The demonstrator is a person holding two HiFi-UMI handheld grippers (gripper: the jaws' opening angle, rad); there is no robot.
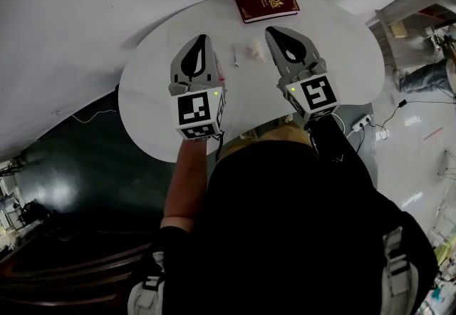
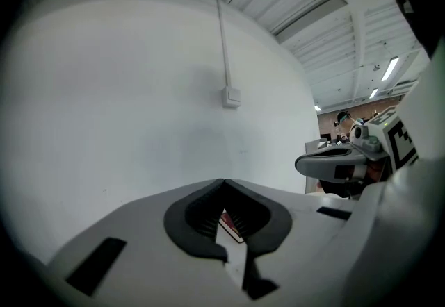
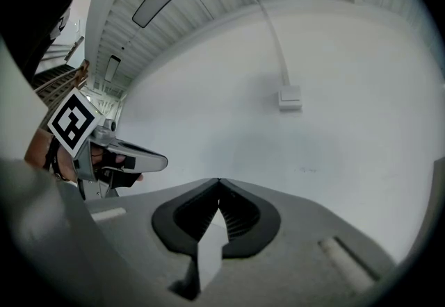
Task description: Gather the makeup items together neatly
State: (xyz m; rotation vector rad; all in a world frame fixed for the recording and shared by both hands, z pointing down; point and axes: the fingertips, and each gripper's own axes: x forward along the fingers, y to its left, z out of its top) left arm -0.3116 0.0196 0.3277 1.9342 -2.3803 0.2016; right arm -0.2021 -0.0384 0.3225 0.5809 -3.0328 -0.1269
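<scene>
Makeup pieces are few here: a small pale lump [image 1: 251, 51] and a thin pale stick [image 1: 236, 57] just left of it. They lie close together on the far half of the round white table [image 1: 149, 93] and are too small to name any closer. Both rest on the bare tabletop in the gap between the two grippers, touching neither as far as I can see.

The left gripper [image 1: 202, 38] is held low over the table on the left of the pair and points toward the far edge. Its jaws are closed tip to tip with nothing gripped. In the left gripper view, only a sliver of tabletop and a corner of the maroon book [image 1: 265, 1] show through the hollow behind the tips.

The right gripper [image 1: 271, 31] hangs on the right of the pieces and angles slightly inward. Its jaws are also pressed together at the tips and hold nothing. White tabletop shows through the opening between the ribbed pads [image 3: 236, 214].

The maroon book, with a gold emblem on its cover, lies flat at the table's far edge, well apart from the makeup pieces and beyond both sets of tips.

Behind the table is a plain white wall [image 2: 139, 90] with a small wall box [image 2: 232, 96] fed by a thin conduit from above. A white power strip [image 1: 361, 122] lies on the floor to the right of the table.
</scene>
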